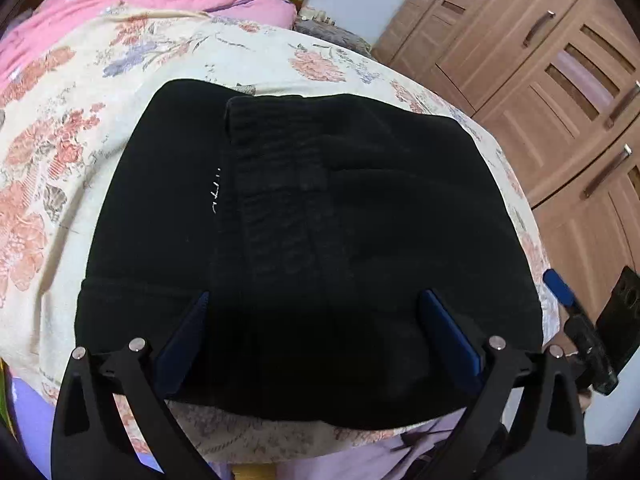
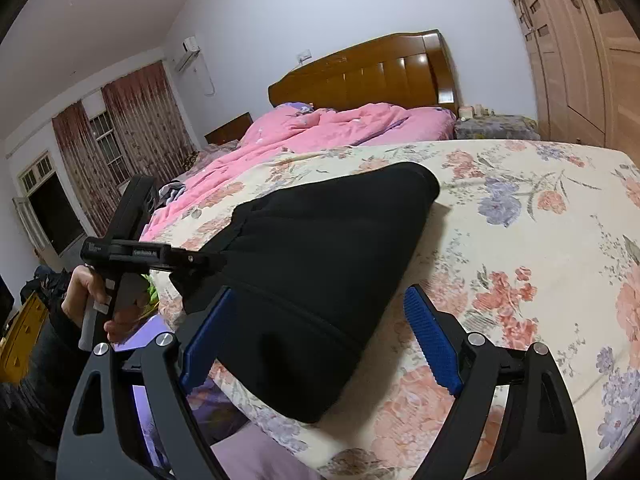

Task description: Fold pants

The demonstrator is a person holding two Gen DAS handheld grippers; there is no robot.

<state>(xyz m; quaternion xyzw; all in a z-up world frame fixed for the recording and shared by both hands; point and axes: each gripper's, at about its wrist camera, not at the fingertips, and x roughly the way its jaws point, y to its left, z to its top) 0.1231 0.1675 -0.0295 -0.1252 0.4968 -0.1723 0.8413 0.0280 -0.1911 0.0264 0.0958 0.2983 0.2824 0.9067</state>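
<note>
Black pants lay folded on the floral bedspread, left gripper hovered over their near edge (jaws spread wide, nothing clamped), right gripper at three o'clock, jaws wide apart, pink quilt toward twelve.

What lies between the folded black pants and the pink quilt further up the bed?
Only bare floral bedspread separates the black pants from the pink quilt; the right wrist view shows it best.

A flowery bedspread covers the bed. A pink blanket lies bunched up near the shiny brown headboard. A big wooden wardrobe (many doors) stands beside the bed. Red curtains hang far off.
</note>
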